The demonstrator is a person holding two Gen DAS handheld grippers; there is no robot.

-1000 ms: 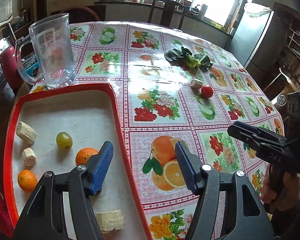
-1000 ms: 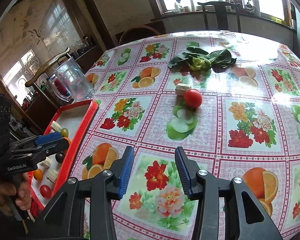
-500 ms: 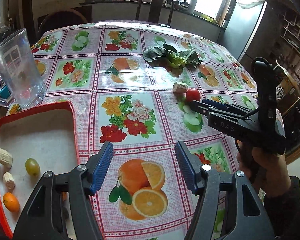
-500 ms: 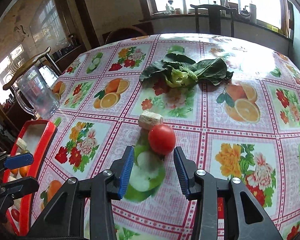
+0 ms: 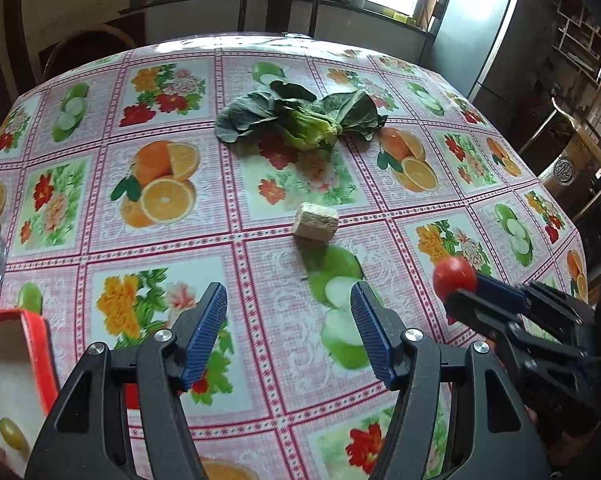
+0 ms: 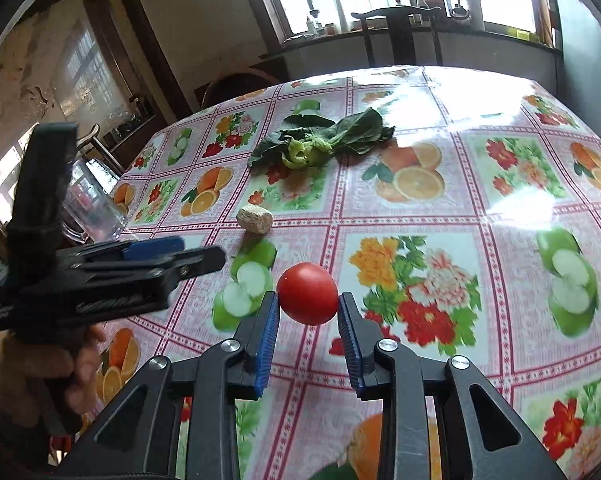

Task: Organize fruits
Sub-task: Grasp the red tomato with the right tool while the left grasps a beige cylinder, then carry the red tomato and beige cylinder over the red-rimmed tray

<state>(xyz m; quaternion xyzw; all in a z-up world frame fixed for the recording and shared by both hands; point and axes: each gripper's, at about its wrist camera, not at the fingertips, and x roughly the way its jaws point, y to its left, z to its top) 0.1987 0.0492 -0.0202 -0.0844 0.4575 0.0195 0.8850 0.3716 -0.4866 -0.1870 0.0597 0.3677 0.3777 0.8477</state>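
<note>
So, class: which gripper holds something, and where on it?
The right gripper, jaws closing, grips the red tomato across its lower sides. The left gripper is open, holding nothing.

Table [image 5: 80, 240] w/ glossy pink-checked cloth, fruit & flower prints. On it: leafy greens [image 5: 300, 120] toward the far side, a pale beige block [image 5: 315, 220] near the middle, well apart from the greens. Red tray [image 5: 40, 344] at the near left edge, clear glass mug [image 6: 94, 200] just beyond it.
</note>
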